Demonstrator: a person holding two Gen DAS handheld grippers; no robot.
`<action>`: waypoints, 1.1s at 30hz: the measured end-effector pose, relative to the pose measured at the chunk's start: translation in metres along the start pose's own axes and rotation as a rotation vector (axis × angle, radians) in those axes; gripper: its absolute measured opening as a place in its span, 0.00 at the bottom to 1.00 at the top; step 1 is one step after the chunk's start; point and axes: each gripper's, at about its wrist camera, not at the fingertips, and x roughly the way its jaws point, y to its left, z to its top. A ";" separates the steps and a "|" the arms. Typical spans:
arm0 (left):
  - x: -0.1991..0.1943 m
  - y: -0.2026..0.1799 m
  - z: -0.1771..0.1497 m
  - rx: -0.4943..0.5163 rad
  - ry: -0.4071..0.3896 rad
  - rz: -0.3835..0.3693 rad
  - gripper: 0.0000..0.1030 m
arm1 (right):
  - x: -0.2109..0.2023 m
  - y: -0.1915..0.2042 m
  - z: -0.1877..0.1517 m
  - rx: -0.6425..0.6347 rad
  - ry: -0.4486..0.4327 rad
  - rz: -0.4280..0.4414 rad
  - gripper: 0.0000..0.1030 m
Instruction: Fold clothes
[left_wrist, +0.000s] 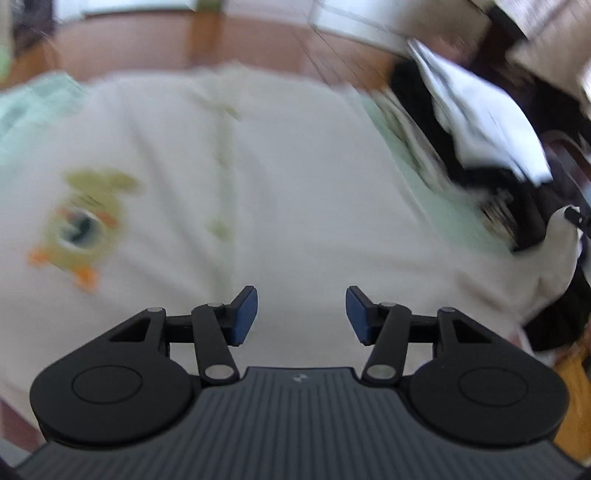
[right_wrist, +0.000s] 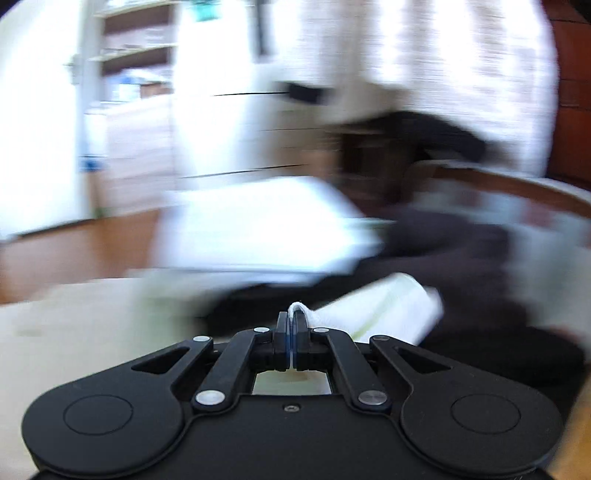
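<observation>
A cream shirt (left_wrist: 280, 177) with a green and orange cartoon print (left_wrist: 83, 227) and a green button strip lies spread flat, filling the left wrist view. My left gripper (left_wrist: 301, 314) hovers over its lower middle, open, with nothing between the blue pads (left_wrist: 243, 314). In the right wrist view my right gripper (right_wrist: 291, 332) is shut on a white fold of the cream shirt (right_wrist: 384, 314), whose sleeve-like end with a green stripe trails off to the right. That same lifted corner (left_wrist: 557, 251) shows at the right edge of the left wrist view. Both views are motion-blurred.
A pile of dark and white clothes (left_wrist: 476, 136) lies to the right of the shirt, also seen as a white folded stack (right_wrist: 266, 229) and dark garments (right_wrist: 461, 258). A pale green cloth (left_wrist: 33, 103) covers the wooden table (left_wrist: 166, 40). Shelves (right_wrist: 133, 74) stand behind.
</observation>
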 end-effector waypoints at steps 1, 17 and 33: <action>-0.007 0.009 0.006 -0.029 -0.041 0.018 0.62 | -0.004 0.026 0.000 -0.018 -0.004 0.078 0.01; 0.004 0.081 -0.019 -0.238 0.016 0.146 0.68 | -0.035 0.172 -0.081 -0.452 0.342 0.690 0.35; 0.047 0.063 -0.038 -0.216 0.136 0.055 0.88 | 0.003 0.005 -0.108 -0.292 0.504 0.249 0.38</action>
